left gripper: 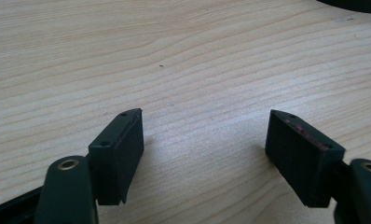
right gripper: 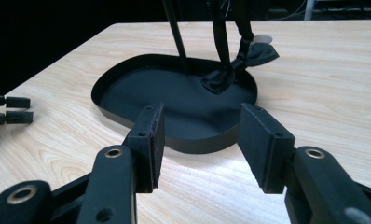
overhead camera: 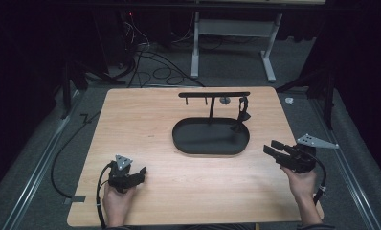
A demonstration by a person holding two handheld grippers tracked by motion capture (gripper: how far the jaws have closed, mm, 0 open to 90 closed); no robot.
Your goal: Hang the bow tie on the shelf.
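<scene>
Near the worktop's (overhead camera: 145, 124) front corners, resting left claw (overhead camera: 133, 176) and right claw (overhead camera: 275, 149), both spread and empty. Probably readying to reach the ribbon (overhead camera: 242, 111) hanging on the black stand (overhead camera: 211, 136), mid-worktop toward the far edge.

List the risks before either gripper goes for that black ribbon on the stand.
1. The ribbon hangs close to the stand's thin post; the right gripper, jaws open, might bump the post and tip the stand.
2. The ribbon's lower end lies in the black tray; black on black, it is easy to misjudge.
3. The left gripper, open near the table edge, has the longer reach across.
</scene>
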